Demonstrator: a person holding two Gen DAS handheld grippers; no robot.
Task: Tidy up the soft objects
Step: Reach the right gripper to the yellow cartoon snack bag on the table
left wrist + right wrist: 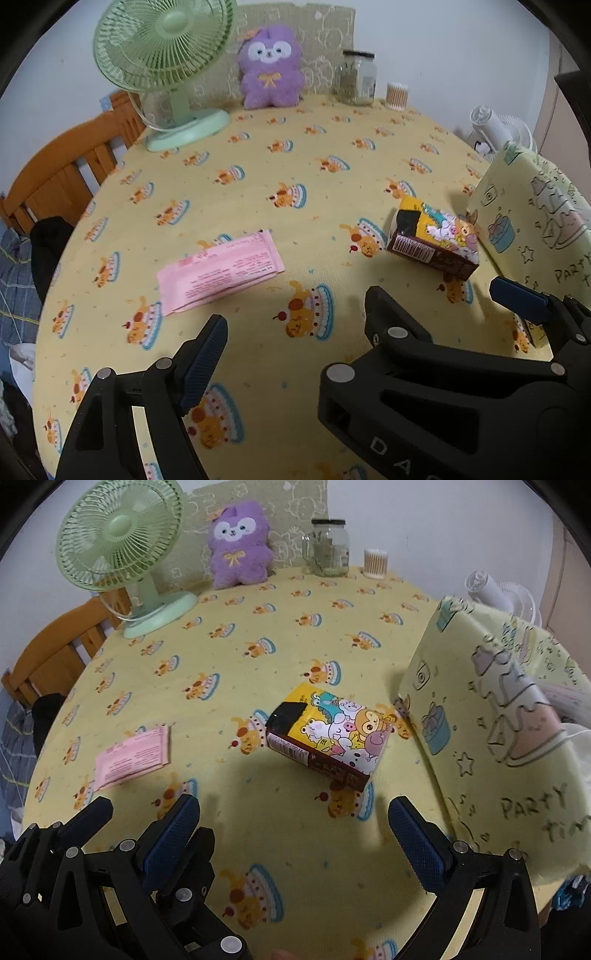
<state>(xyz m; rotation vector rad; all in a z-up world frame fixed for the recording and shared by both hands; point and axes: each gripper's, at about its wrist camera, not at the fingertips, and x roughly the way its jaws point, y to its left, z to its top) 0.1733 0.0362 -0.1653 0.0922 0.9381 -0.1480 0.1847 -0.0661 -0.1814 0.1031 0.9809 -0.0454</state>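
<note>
A flat pink packet (221, 269) lies on the yellow tablecloth (295, 173), just ahead of my open, empty left gripper (295, 325). It also shows in the right wrist view (133, 757) at left. A yellow cartoon tissue pack (328, 734) lies ahead of my open, empty right gripper (295, 816). It also shows in the left wrist view (434, 238). A pale yellow fabric bag (495, 716) stands at right, also seen in the left wrist view (532, 229). A purple plush toy (271, 68) sits upright at the back, also in the right wrist view (238, 544).
A green desk fan (162, 55) stands at back left. A glass jar (356, 77) and a cotton swab tub (397, 96) stand at the back. A green cushion (317, 44) leans on the wall. A wooden bed rail (70, 173) runs along the left.
</note>
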